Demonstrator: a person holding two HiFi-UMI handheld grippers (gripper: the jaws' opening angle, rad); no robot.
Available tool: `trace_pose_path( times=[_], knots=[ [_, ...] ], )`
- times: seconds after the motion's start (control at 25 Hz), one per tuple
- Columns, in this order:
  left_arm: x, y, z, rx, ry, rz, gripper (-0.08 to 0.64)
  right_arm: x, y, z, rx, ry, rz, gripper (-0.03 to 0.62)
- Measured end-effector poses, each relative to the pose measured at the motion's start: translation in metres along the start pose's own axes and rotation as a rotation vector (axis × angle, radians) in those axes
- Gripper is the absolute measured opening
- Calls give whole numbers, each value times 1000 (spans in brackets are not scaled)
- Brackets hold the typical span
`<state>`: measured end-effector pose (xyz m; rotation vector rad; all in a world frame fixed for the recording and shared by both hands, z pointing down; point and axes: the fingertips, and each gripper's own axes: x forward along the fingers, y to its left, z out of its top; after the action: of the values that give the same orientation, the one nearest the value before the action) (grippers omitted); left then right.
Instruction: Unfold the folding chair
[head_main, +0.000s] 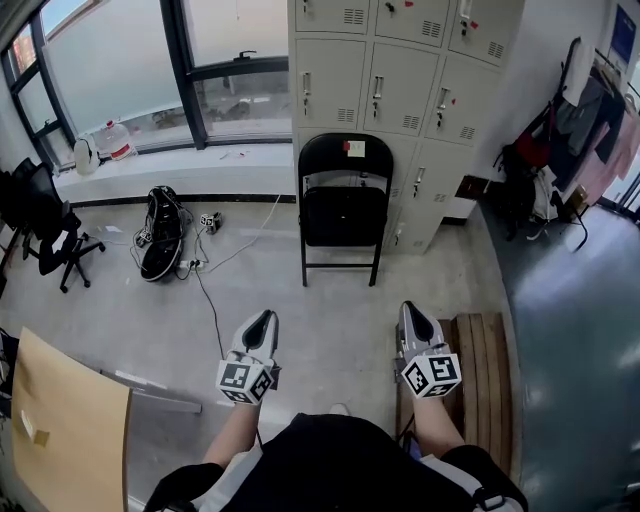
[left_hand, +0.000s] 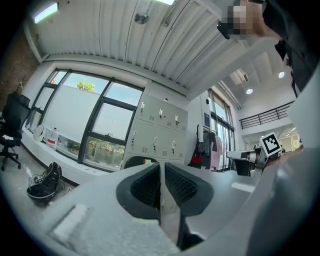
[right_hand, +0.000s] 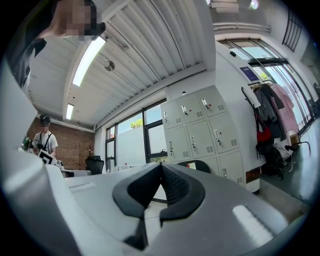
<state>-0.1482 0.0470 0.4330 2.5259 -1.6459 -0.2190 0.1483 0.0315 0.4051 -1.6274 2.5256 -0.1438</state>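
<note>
A black folding chair (head_main: 343, 210) stands folded flat and upright against the grey lockers (head_main: 400, 60), with a small tag on its backrest. Both grippers are held level in front of the person's body, pointing toward the chair and well short of it. My left gripper (head_main: 263, 318) has its jaws a thin slit apart with nothing between them; the chair's top (left_hand: 137, 161) shows just beyond its fingertips (left_hand: 161, 167). My right gripper (head_main: 408, 308) is shut and empty, its tips (right_hand: 161, 166) touching, with the chair's back (right_hand: 200, 165) visible beyond it.
A wooden pallet (head_main: 485, 370) lies on the floor by my right gripper. A black bag (head_main: 160, 230) and cables (head_main: 205, 290) lie at left, near an office chair (head_main: 45, 215). A tan board (head_main: 70, 430) is at lower left. Clothes (head_main: 590, 130) hang at right.
</note>
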Motion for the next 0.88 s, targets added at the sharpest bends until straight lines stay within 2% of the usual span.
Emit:
trace_pose_path(
  times=[0.24, 0.44, 0.6, 0.88],
  knots=[
    [45, -15, -1, -31, -20, 35, 29, 19, -38, 7, 40, -6, 55, 3],
    [63, -24, -15, -29, 9, 19, 29, 41, -58, -10, 47, 34, 55, 3],
    [79, -4, -19, -25, 16, 16, 29, 70, -60, -23, 46, 59, 59, 3],
    [128, 59, -18, -47, 8, 1, 29, 148, -50, -31, 18, 73, 63, 3]
  ],
)
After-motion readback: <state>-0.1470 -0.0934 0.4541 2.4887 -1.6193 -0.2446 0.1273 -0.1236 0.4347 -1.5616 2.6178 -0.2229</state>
